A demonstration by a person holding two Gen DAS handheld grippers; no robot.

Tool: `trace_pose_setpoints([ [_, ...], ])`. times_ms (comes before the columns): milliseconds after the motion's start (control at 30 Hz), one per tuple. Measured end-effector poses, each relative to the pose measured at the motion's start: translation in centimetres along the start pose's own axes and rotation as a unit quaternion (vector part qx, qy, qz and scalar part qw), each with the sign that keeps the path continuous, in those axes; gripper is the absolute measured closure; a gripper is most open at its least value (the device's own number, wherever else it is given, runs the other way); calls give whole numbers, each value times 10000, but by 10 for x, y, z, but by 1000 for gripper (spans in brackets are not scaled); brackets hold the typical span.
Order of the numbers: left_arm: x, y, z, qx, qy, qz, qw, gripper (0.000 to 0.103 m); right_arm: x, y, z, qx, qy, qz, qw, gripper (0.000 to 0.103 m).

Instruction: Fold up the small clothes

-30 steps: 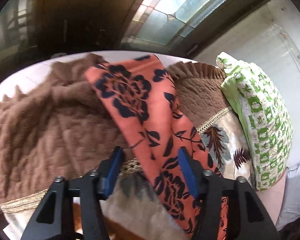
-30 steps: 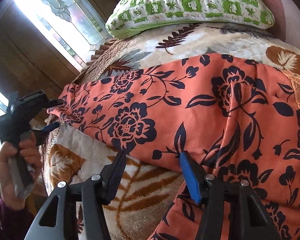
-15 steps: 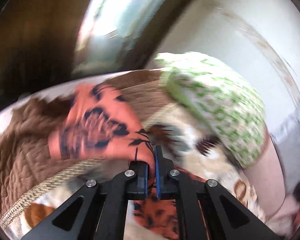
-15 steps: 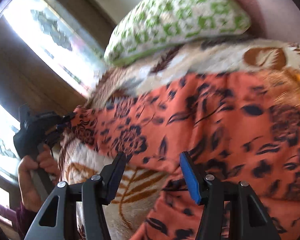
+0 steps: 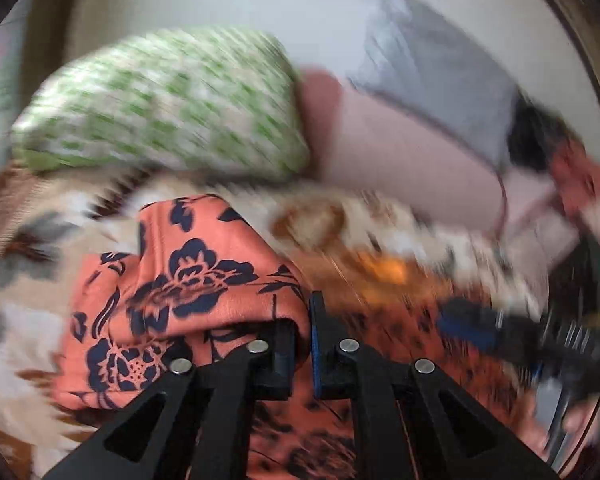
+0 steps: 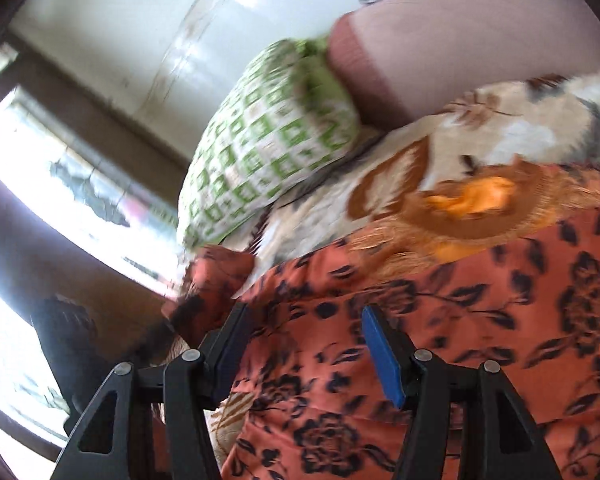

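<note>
Fabric first: the orange satin garment with the navy flower print point(image 5: 188, 300) is lying across the beige leaf-patterned quilt point(image 6: 500, 120), just below the green-and-white checked pillow point(image 6: 272, 152). Your left gripper point(image 5: 302, 340) is clenched on one end of it, with a bunched fold spilling out to the left of the jaws, so you've got a decent bite. Your right gripper point(image 6: 304, 340) is released, jaws spread wide and hovering over the flat middle of the garment, not pinching anything.

My take on doing this fold cleanly: carry the pinched end low and level across the rest of the cloth so it lands edge on edge. Satin like this probably slides easily, so I'd press the open right gripper down on the flat part as an anchor. Both views are smeared with motion blur, so slow down before letting go, or the corner may flop crooked.
</note>
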State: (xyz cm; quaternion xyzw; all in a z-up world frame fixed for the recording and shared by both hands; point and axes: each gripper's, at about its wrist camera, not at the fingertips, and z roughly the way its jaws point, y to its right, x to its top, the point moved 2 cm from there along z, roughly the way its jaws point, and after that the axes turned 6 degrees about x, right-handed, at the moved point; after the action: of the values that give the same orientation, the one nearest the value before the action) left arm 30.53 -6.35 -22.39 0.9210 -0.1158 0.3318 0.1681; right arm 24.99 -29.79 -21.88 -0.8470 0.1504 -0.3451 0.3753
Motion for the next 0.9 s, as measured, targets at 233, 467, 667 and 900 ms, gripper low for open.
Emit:
trace_pose_setpoints([
  [233, 14, -40, -31, -371, 255, -275, 9986, 31, 1, 35, -6, 117, -67, 552, 9984, 29],
  [467, 20, -156, -50, 1018, 372, -1744, 9787, 30, -10, 6, 43, 145, -600, 350, 9975, 28],
  [667, -8, -197, -24, 1976, -688, -2370, 9487, 31, -26, -61, 75, -602, -790, -1025, 9898, 24],
  [900, -14, -196, -18, 1909, -938, -2308, 9495, 30, -60, -97, 160, -2168, -1358, -2519, 9333, 24],
])
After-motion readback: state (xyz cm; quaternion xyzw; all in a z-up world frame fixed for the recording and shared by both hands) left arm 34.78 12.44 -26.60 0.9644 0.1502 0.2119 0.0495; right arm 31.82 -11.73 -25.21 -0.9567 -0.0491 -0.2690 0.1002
